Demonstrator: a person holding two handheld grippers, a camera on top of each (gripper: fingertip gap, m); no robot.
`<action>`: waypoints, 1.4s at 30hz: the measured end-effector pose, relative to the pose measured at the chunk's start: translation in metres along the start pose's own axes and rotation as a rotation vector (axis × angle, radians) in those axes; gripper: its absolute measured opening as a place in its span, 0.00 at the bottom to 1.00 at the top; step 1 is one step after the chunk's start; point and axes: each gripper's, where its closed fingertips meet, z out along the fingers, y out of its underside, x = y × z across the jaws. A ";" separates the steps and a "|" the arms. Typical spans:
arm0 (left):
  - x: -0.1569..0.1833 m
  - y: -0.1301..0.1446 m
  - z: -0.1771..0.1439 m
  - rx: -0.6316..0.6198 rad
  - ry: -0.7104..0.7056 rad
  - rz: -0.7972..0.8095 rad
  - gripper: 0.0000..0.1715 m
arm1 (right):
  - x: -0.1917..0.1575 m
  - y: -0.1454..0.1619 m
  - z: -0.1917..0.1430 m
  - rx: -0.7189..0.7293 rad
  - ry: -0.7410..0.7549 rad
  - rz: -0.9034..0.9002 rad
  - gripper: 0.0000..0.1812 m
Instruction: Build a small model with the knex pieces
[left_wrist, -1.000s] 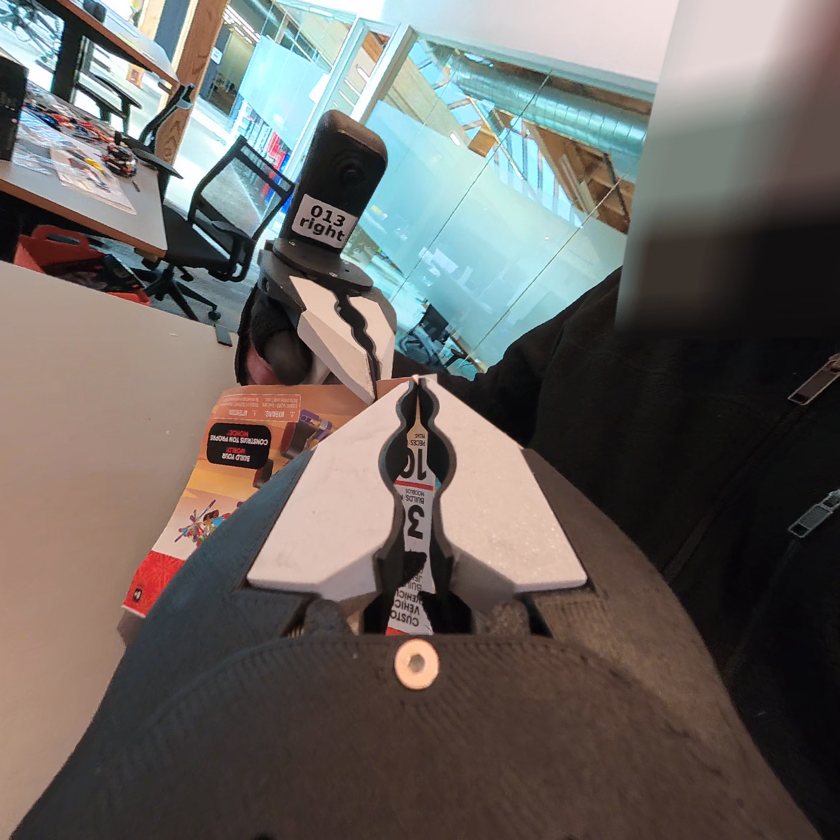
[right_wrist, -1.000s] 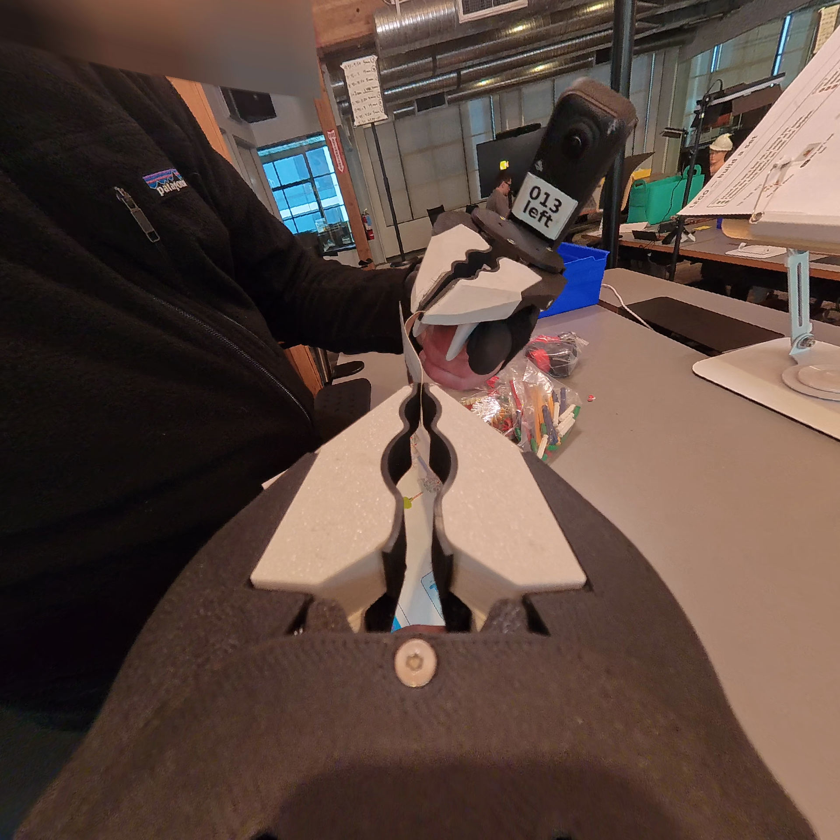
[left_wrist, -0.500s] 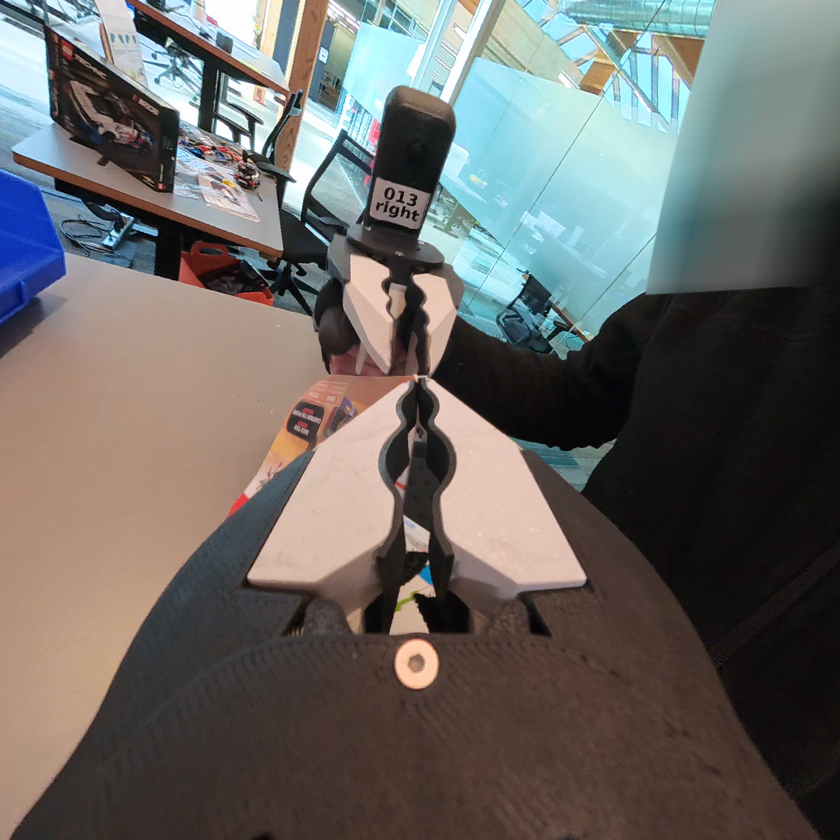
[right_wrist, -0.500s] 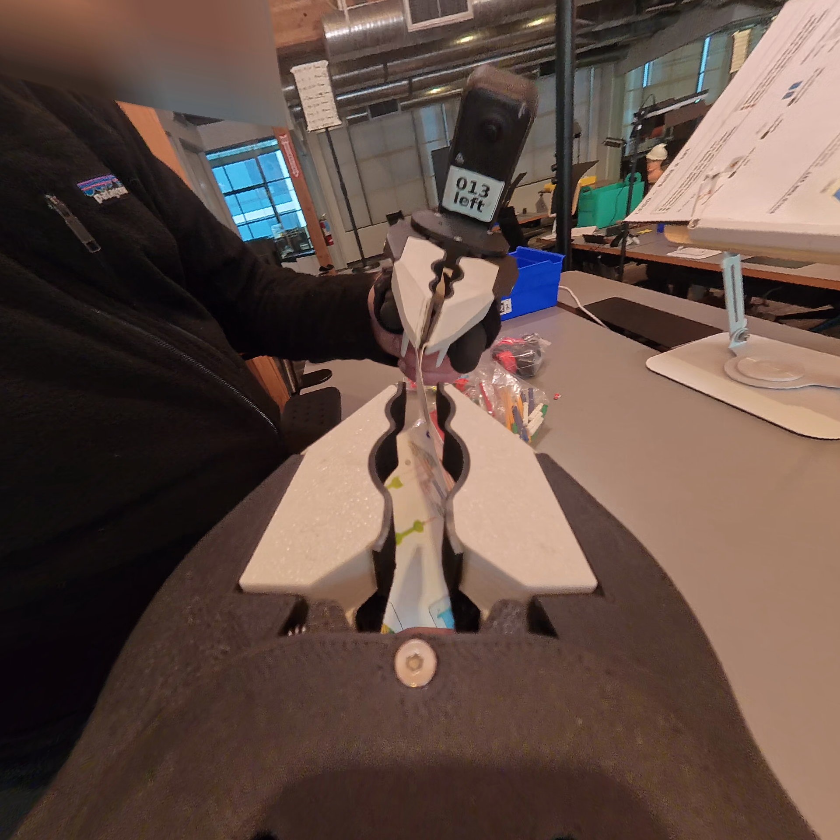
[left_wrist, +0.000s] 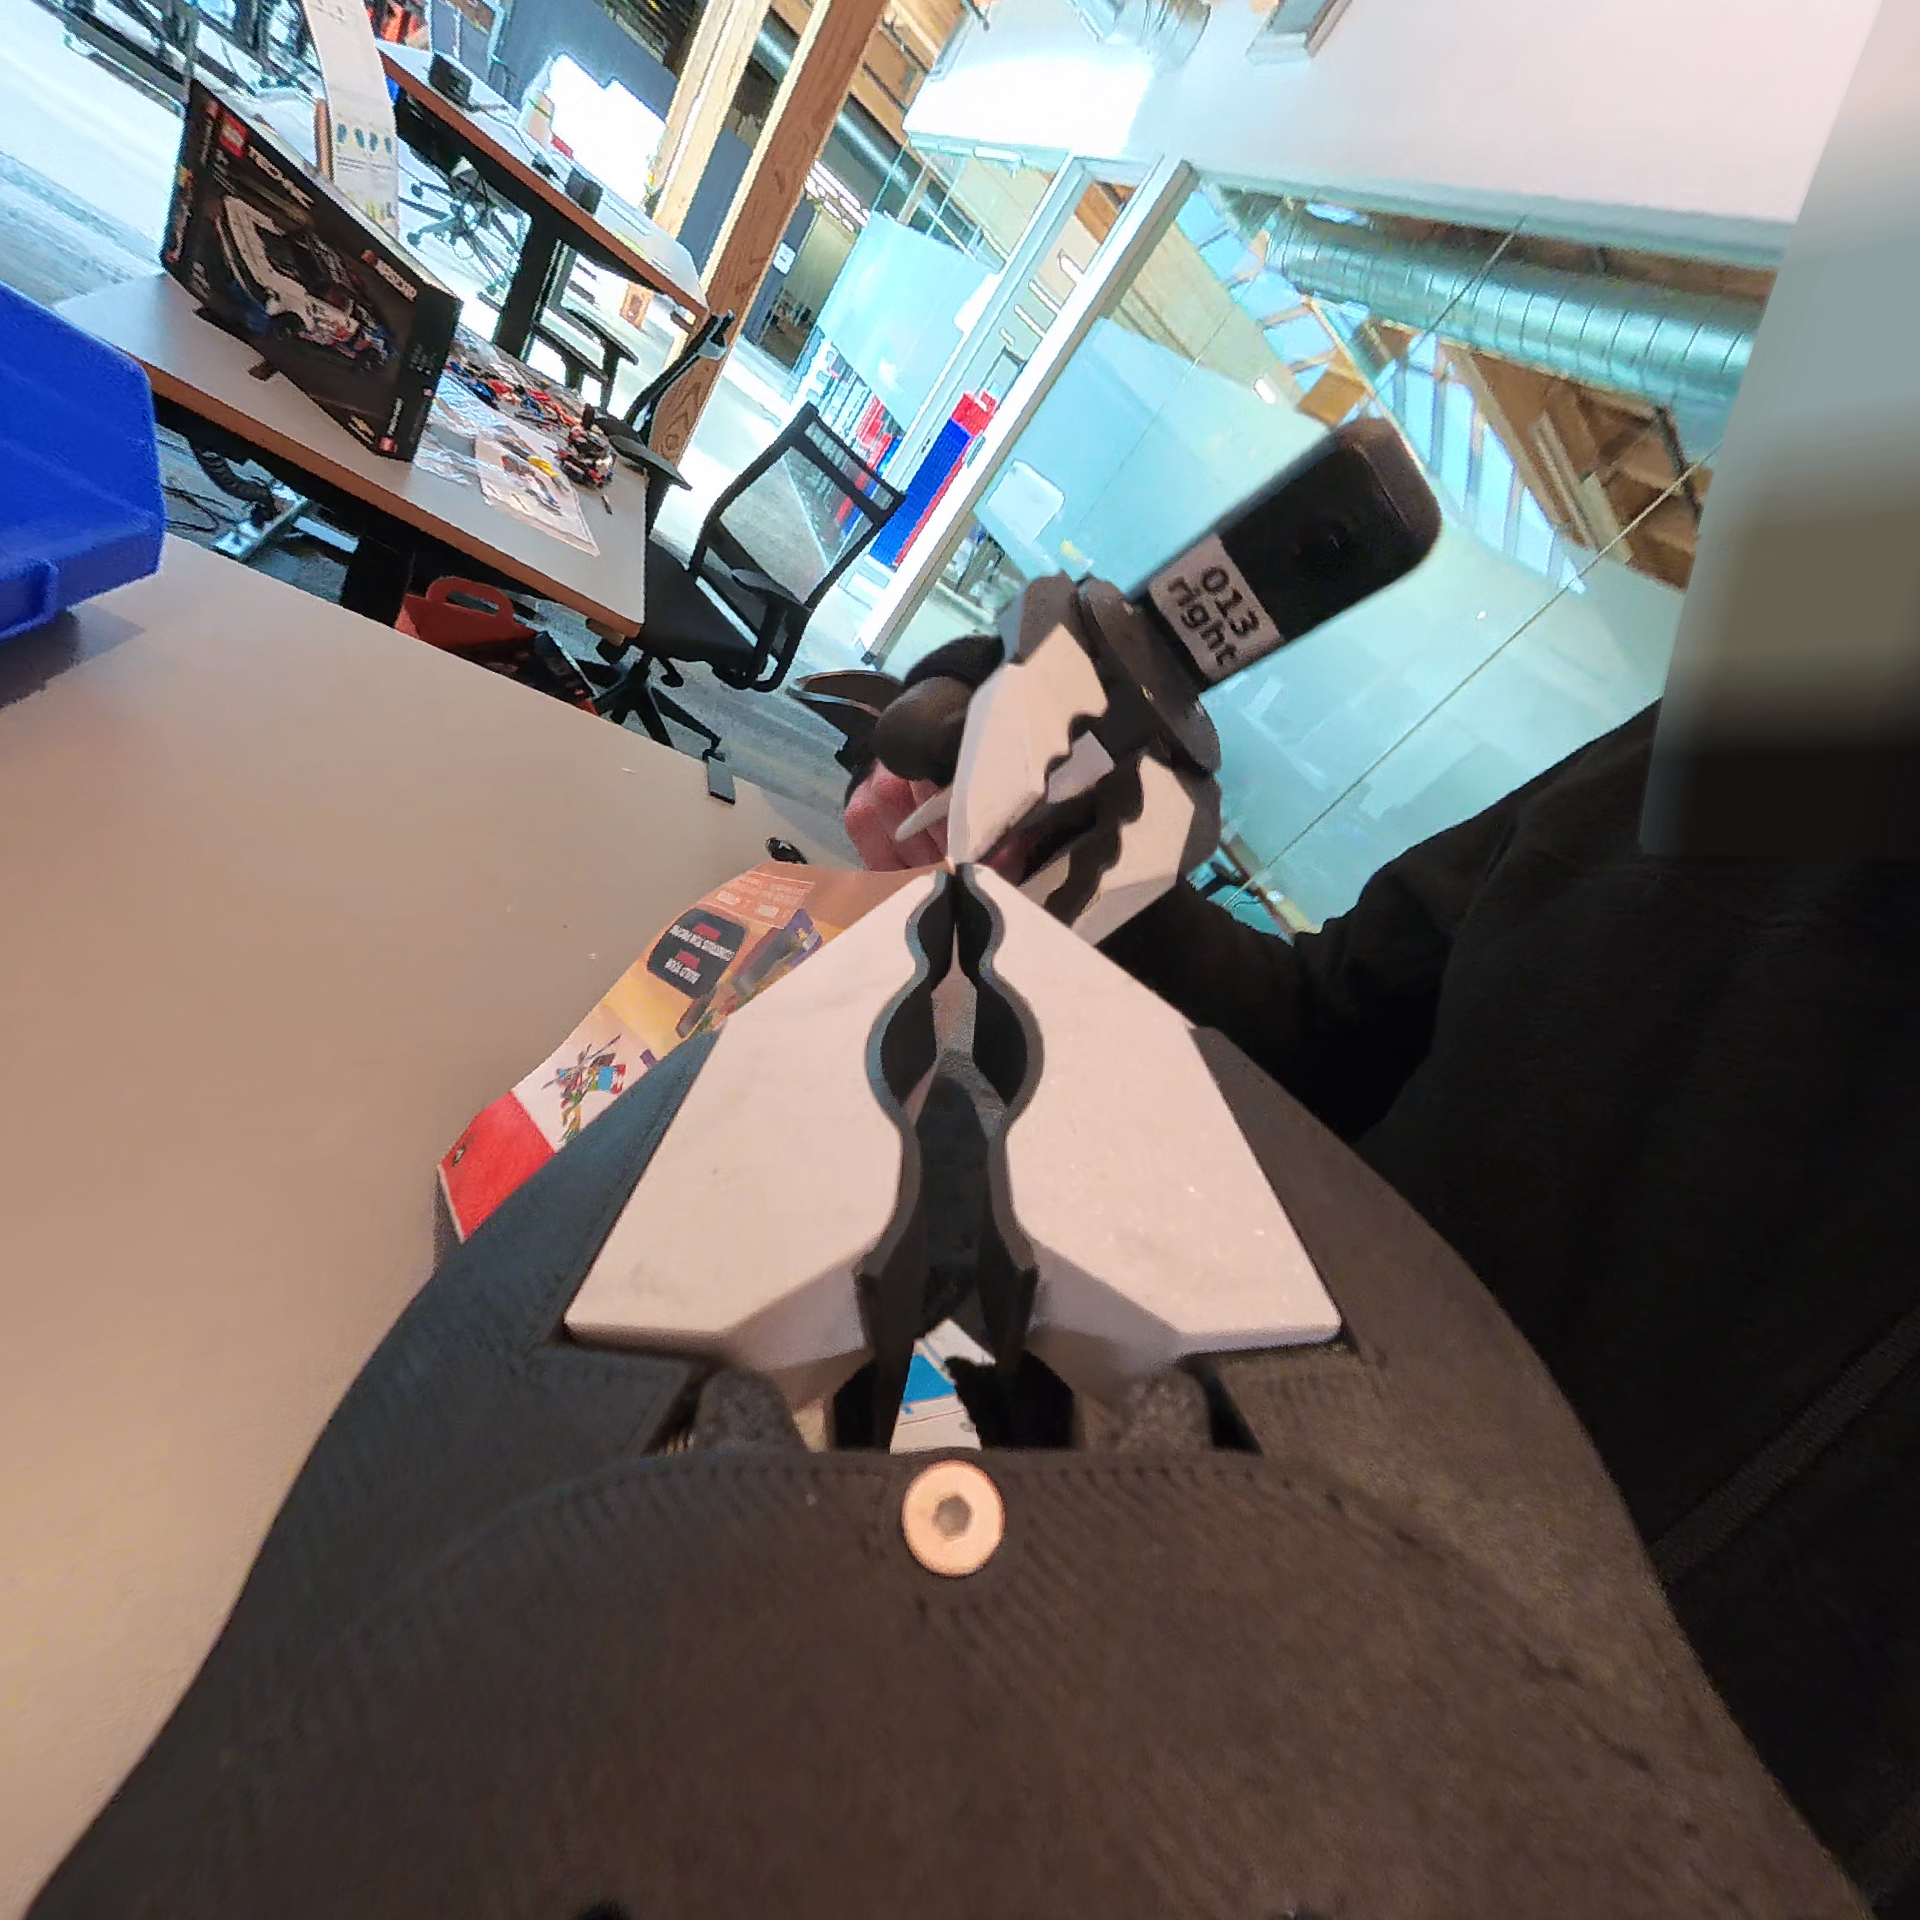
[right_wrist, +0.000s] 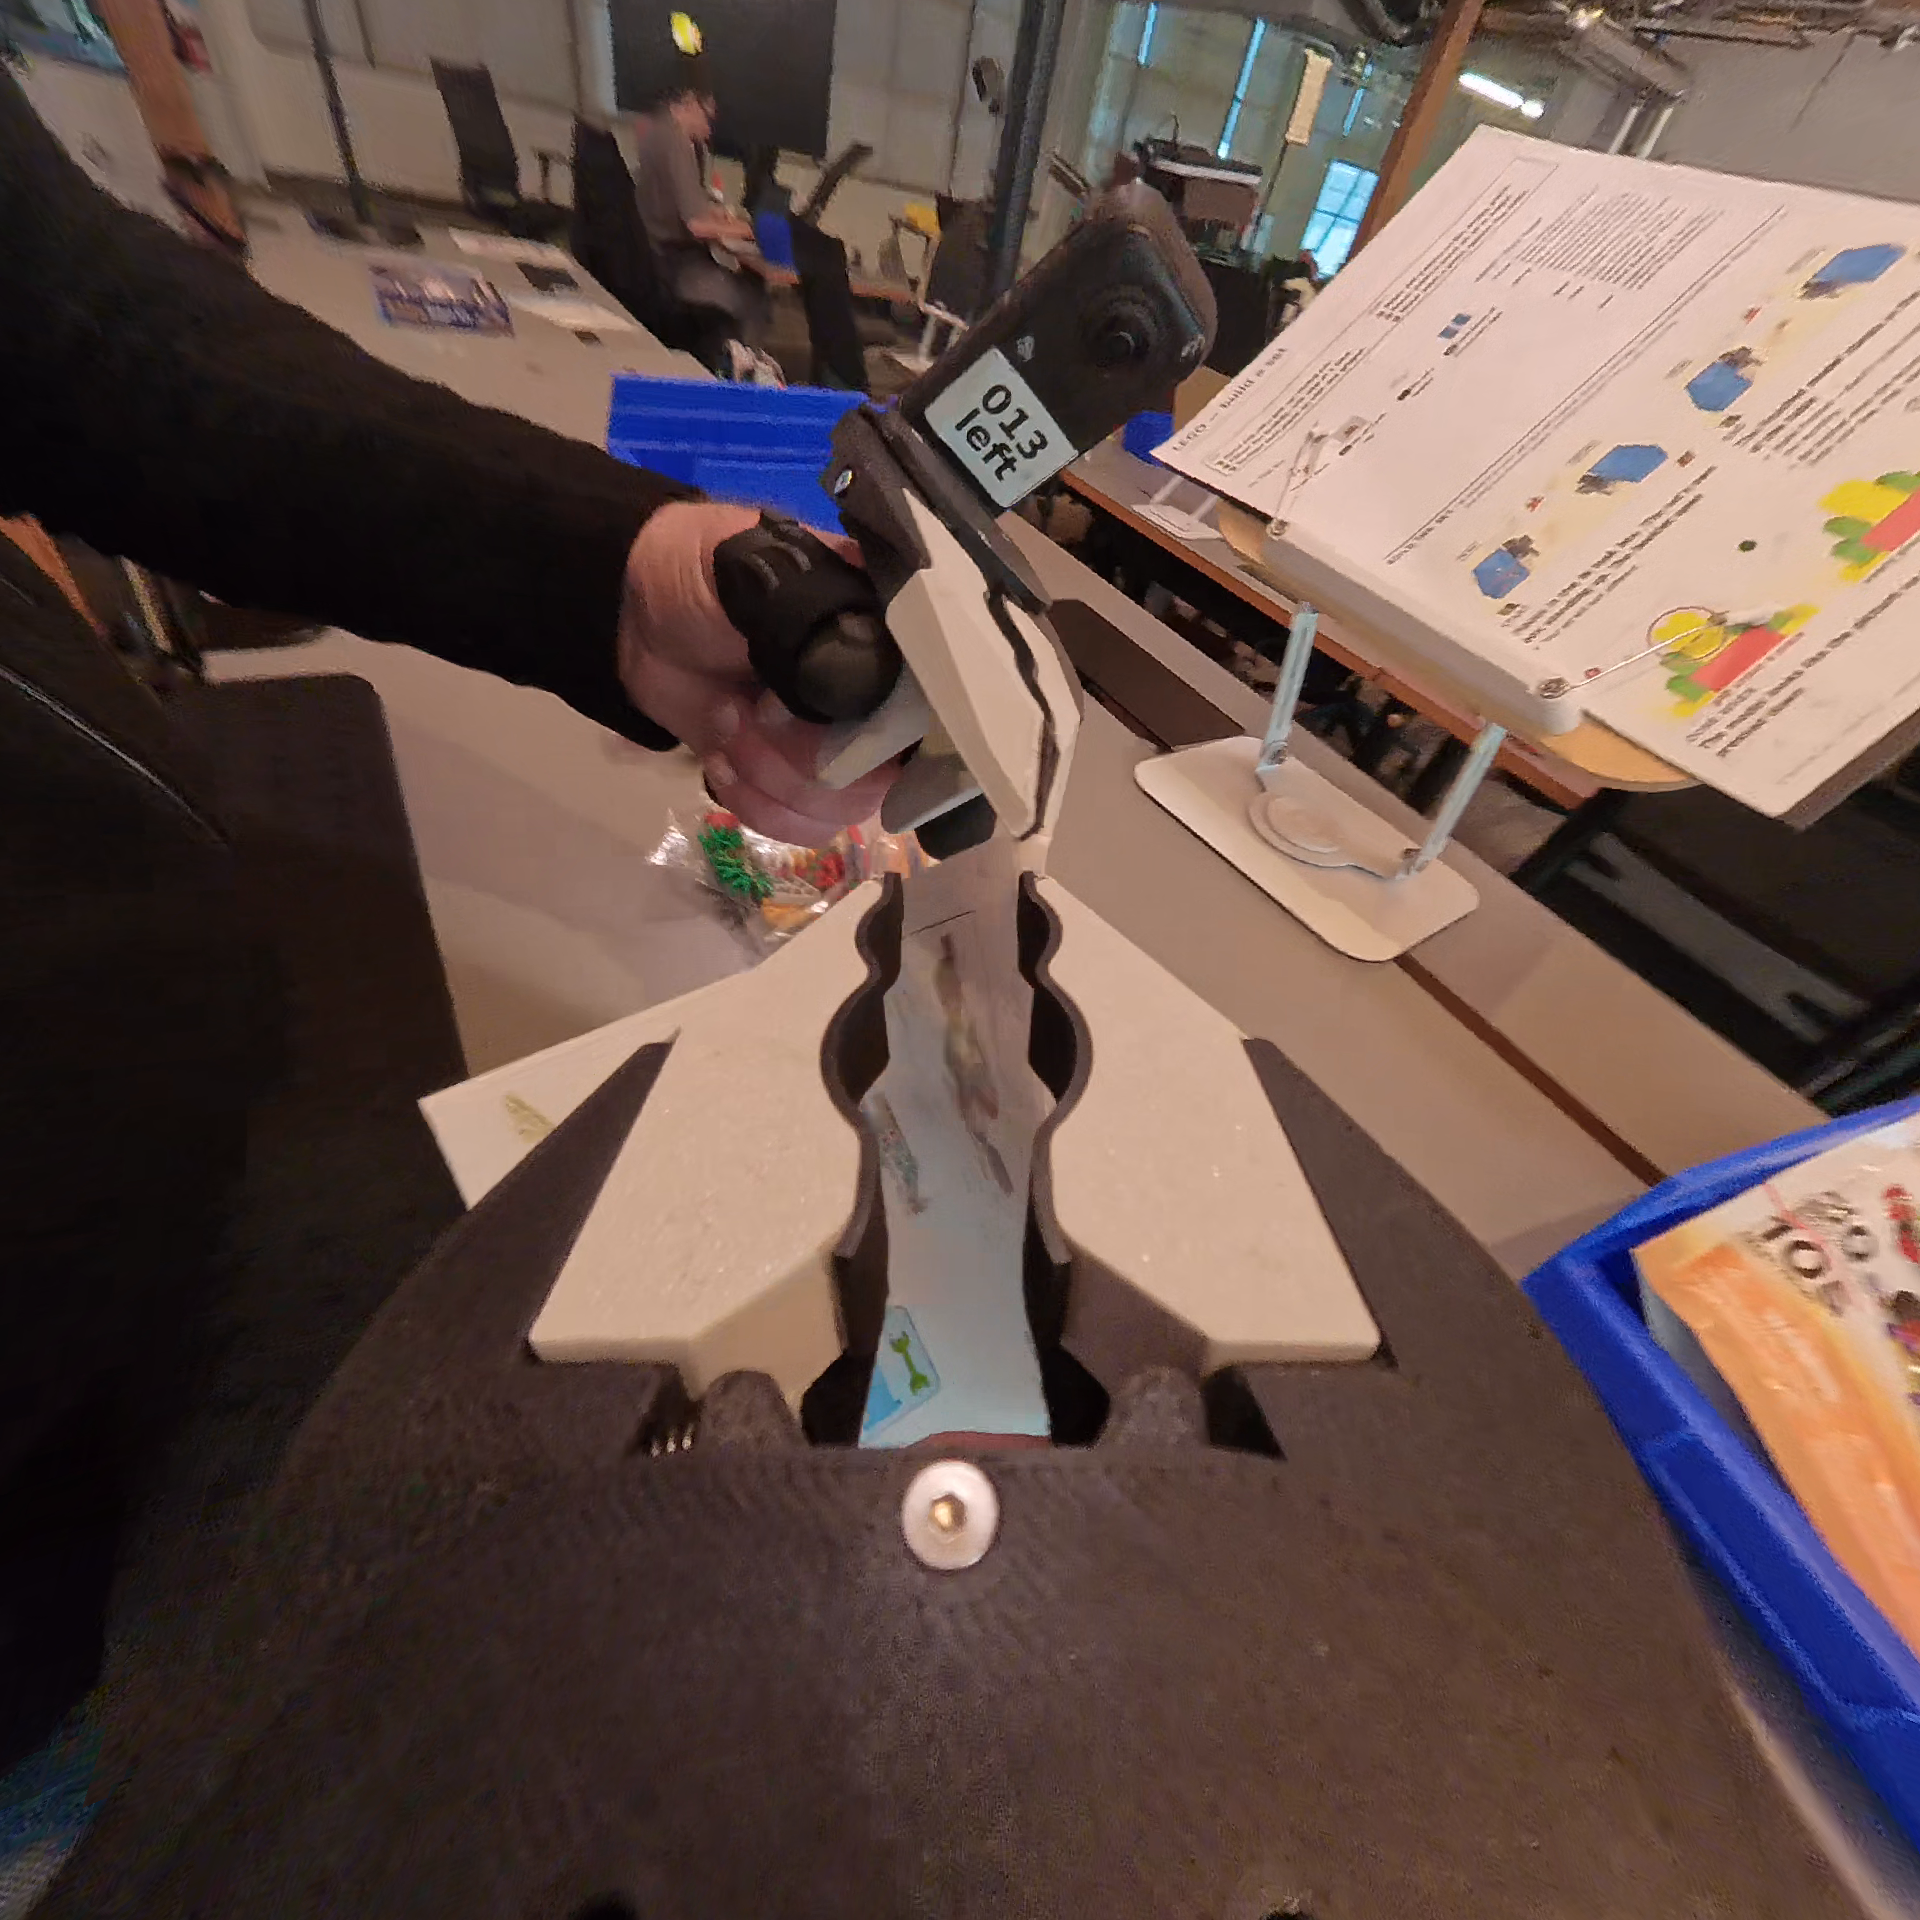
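My left gripper is shut on the edge of a thin printed leaflet, which shows between its finger bases. In the right wrist view the left gripper points down, and the pale leaflet hangs from its tips and runs down between the right gripper's fingers. My right gripper is open, its jaws apart on either side of the leaflet without pinching it. In the left wrist view the right gripper sits tip to tip with the left one, fingers spread. Both are held above a grey table.
An orange and red printed box lies on the table under the grippers. A clear bag of small coloured parts lies behind them. A stand with an instruction sheet is at right. Blue bins stand at near right and far left. The grippers are tip to tip, or close to it.
The right gripper's jaws have opened and let go of the leaflet. The left gripper stays shut on it. Both grippers have tilted and turned, still tip to tip.
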 end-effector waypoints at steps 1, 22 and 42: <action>0.000 -0.001 0.001 0.006 0.009 -0.018 0.00 | 0.000 0.000 0.002 -0.013 0.030 -0.039 0.10; -0.053 -0.007 -0.032 0.158 -0.148 -0.147 0.00 | -0.034 0.072 0.018 -0.271 -0.129 0.105 0.01; -0.046 -0.009 -0.036 0.206 -0.156 -0.106 0.00 | 0.041 0.079 0.000 -0.160 0.256 0.449 0.27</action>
